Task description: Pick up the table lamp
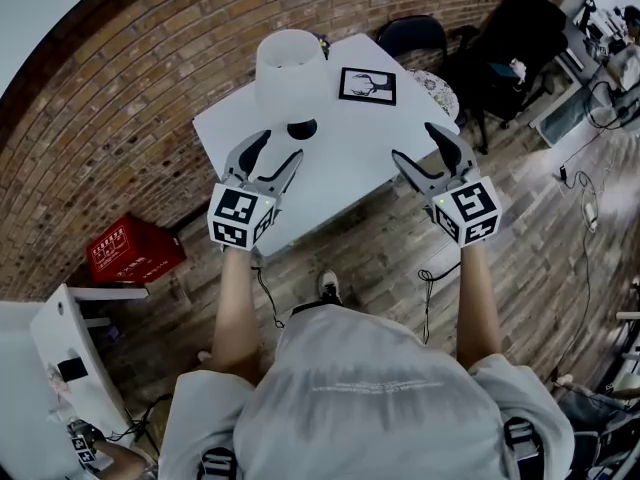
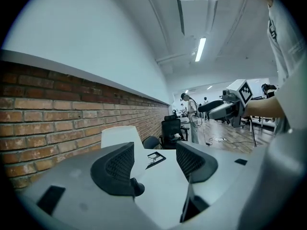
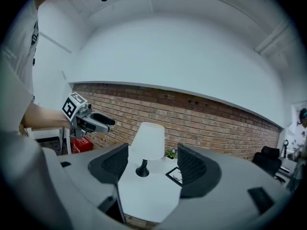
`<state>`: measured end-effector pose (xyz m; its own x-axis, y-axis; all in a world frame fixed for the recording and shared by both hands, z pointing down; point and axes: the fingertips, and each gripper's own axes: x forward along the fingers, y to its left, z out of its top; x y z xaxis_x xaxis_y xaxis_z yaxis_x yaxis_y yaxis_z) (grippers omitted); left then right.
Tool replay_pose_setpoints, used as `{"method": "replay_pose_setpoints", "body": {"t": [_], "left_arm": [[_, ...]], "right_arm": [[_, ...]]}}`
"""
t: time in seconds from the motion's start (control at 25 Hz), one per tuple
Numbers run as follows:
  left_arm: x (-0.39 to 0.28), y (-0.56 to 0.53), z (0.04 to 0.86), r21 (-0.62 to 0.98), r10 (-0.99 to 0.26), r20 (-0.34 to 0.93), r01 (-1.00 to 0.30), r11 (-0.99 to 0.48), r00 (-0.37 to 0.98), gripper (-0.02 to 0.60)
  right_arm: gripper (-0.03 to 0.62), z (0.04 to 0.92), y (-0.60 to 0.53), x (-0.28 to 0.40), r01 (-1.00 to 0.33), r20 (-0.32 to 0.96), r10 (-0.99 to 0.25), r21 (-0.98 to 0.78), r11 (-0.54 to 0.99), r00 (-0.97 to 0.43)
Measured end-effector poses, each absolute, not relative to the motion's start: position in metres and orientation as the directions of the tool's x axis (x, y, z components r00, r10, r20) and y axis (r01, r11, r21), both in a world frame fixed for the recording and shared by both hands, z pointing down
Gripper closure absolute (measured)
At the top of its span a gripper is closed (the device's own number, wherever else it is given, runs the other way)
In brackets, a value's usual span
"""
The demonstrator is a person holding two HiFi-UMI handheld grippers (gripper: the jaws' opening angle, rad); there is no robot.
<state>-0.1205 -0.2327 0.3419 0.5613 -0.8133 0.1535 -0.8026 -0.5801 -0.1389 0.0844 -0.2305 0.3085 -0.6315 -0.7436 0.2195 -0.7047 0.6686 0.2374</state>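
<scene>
Head view: the left gripper (image 1: 278, 151) hovers over the near edge of the white table (image 1: 340, 168), jaws wide apart and empty. The table lamp (image 1: 290, 73) stands upright at its 12 o'clock. A framed picture (image 1: 367, 85) lies at the lamp's 3 o'clock. The right gripper (image 1: 416, 142) also gapes wide, holding nothing, with the lamp at its 10 o'clock.

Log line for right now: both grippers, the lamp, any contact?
left gripper: open, empty | right gripper: open, empty | table lamp: upright on white table, untouched | phase: pre-grasp
</scene>
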Motion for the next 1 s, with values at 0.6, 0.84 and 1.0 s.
{"method": "replay_pose_setpoints", "body": {"t": [0.6, 0.84, 1.0], "left_arm": [[-0.170, -0.293, 0.388, -0.071, -0.822, 0.244, -0.836, -0.544, 0.514, 0.282], [-0.166, -0.299, 0.436, -0.019, -0.806, 0.317, -0.846, -0.532, 0.500, 0.282], [-0.156, -0.310, 0.486, 0.027, -0.792, 0.360, -0.855, -0.519, 0.492, 0.282]], "right_arm": [[0.227, 0.336, -0.295, 0.026, -0.683, 0.287, -0.723, 0.243, 0.689, -0.628], [0.227, 0.371, -0.314, 0.019, -0.685, 0.319, -0.714, 0.218, 0.695, -0.623], [0.227, 0.408, -0.329, 0.024, -0.684, 0.338, -0.704, 0.196, 0.702, -0.625]]}}
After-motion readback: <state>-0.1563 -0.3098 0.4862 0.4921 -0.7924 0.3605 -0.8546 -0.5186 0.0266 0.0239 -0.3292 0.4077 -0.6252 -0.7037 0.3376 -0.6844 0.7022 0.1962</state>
